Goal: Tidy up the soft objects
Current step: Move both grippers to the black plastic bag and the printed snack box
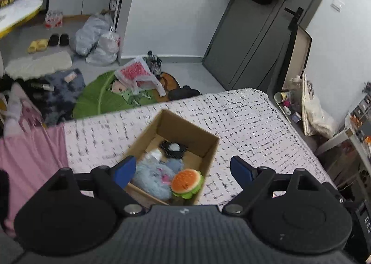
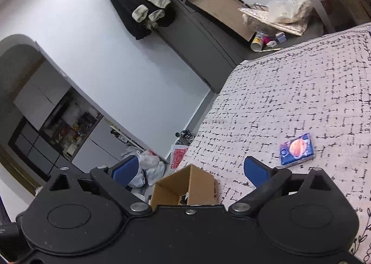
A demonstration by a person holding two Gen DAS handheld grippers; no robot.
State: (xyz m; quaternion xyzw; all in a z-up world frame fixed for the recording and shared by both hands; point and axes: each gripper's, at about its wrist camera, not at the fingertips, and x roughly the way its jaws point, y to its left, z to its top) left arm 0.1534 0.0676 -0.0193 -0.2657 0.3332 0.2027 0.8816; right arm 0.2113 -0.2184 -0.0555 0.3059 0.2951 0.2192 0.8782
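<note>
Both the left gripper [image 1: 183, 170] and the right gripper [image 2: 191, 167] are spread and empty. The cardboard box [image 1: 209, 148] on the bed already holds a burger plush [image 1: 186, 180] and a blue fluffy toy [image 1: 151, 177]. A blue packet [image 2: 297, 149] remains on the bedspread [image 2: 289, 92], which has open room around it; the bed's edge lies just beyond the box.

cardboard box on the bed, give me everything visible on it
The cardboard box is plain brown, open-topped and upright, sitting on the patterned bedspread near the bed's edge. Inside lie a hamburger plush against the near wall, a fluffy blue plush, and a black item with a white piece. Neither claw touches it.
</note>
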